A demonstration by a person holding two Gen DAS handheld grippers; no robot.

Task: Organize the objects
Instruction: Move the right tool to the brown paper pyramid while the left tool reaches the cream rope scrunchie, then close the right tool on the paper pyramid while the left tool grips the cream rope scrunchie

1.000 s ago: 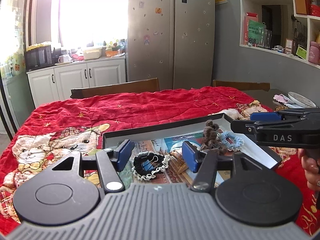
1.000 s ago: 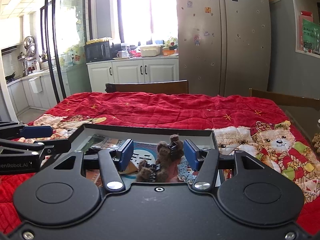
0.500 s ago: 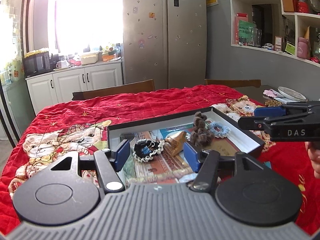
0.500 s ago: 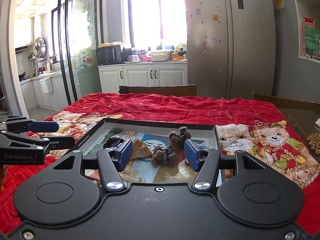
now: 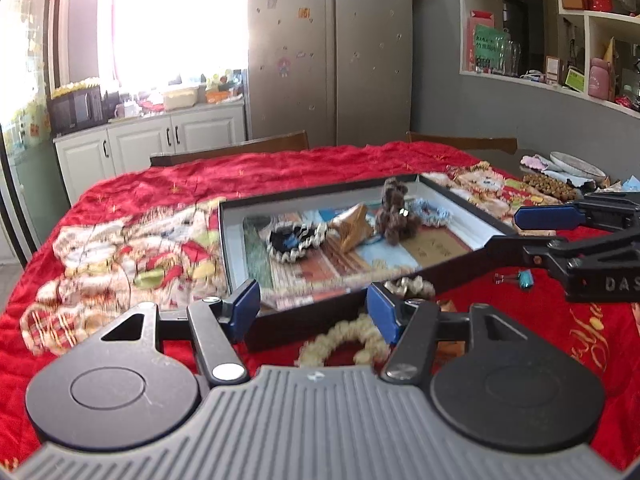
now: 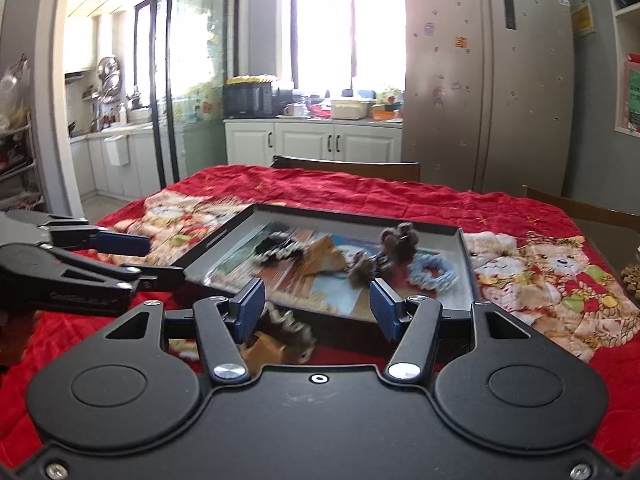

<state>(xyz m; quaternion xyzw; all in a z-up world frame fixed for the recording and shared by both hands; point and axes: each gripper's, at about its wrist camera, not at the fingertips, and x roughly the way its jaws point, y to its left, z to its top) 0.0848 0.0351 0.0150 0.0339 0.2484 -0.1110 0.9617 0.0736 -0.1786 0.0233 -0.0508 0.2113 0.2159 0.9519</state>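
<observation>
Left wrist view showed the left gripper (image 5: 314, 306) with jaws apart and empty, above a cream scrunchie (image 5: 344, 340) lying on the red-covered surface (image 5: 132, 188) just outside the near edge of the black tray (image 5: 460, 258). The right gripper (image 6: 318, 310) was likewise empty and spread wide, over a loose brown scrunchie (image 6: 290, 330). With both grippers crowding that near edge, I judged they could collide or nudge the tray.

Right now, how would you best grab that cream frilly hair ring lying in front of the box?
Pinch one side of the loop of the cream scrunchie, coming down from above and the near side. It lies flat on the red cloth, its open middle leaves room for one finger, and the box wall blocks the far side.
</observation>
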